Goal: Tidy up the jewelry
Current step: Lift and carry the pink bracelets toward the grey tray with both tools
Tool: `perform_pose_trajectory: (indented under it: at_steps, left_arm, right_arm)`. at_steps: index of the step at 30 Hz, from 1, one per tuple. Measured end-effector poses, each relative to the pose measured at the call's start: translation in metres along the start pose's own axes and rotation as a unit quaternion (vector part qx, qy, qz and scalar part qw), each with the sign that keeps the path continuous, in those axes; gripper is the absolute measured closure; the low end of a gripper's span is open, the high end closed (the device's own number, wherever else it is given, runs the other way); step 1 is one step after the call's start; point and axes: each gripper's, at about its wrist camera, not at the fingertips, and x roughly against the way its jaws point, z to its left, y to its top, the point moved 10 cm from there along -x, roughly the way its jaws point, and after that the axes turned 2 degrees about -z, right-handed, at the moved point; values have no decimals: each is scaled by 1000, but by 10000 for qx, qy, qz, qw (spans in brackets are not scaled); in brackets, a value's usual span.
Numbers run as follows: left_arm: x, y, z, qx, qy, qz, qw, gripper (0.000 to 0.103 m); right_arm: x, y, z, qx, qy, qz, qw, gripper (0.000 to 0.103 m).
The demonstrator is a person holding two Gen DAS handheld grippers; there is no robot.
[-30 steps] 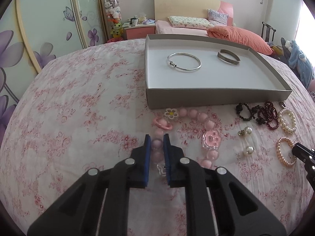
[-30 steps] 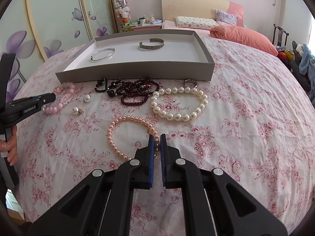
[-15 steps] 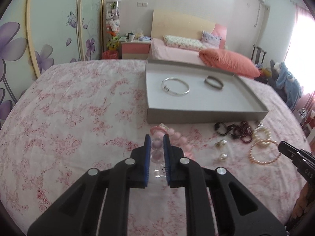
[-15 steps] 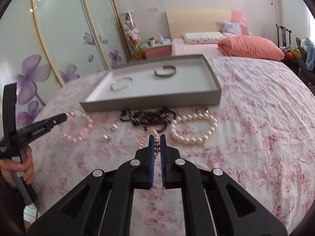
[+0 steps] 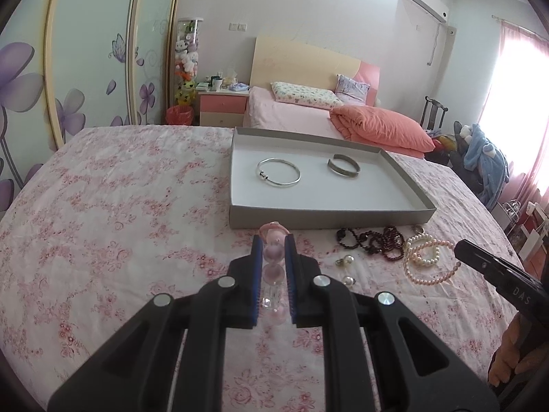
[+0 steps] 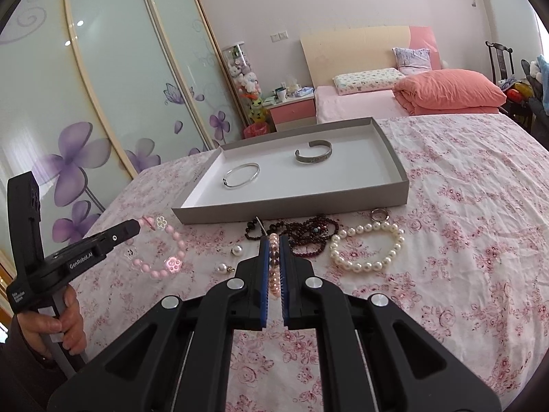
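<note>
Jewelry is lying scattered on the flowered bedspread (image 6: 463, 240) just in front of the grey tray (image 6: 295, 202), and two pieces are hanging in the air. The left gripper (image 5: 271, 250) is pinching the pink bead bracelet (image 6: 161, 254) tight between its blue pads, with the rest of the strand, flower charms and all, dangling below it and swaying free. The right gripper (image 6: 273, 250) is likewise clamped hard on the pink pearl bracelet (image 5: 430, 269), only a few beads showing between its closed jaws.

Inside the tray, the thin silver bangle (image 5: 278, 171) and the wide silver cuff (image 5: 343, 165) are resting well apart. Still waiting on the cloth are the dark red bead strands (image 6: 305, 237), the white pearl bracelet (image 6: 367, 249), two pearl earrings (image 6: 229, 259) and a small ring (image 6: 378, 214).

I'm thinking the trouble could come from each bracelet being held by so few beads: round beads may be rolling out of the pads if either hand jerks. The dangling loops could also be catching on the tray's near wall, dragging the tray or snagging. Both hands heading to the tray together are risking a bump, or dropping one bracelet onto the bangle and tangling it.
</note>
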Motion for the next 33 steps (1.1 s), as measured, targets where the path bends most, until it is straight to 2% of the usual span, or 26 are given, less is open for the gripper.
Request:
perform_pose_trajectory:
  at_steps: [14,33]
  left_arm:
    - [12,7,-8,-95,122,-285,9995,90]
    - [43,33,-31,-364,315,-925,9945,90]
  right_arm:
    - [10,11,0,35,-120,-271,9996,97]
    - [38,51,11,227,-354,-1100,9930,97]
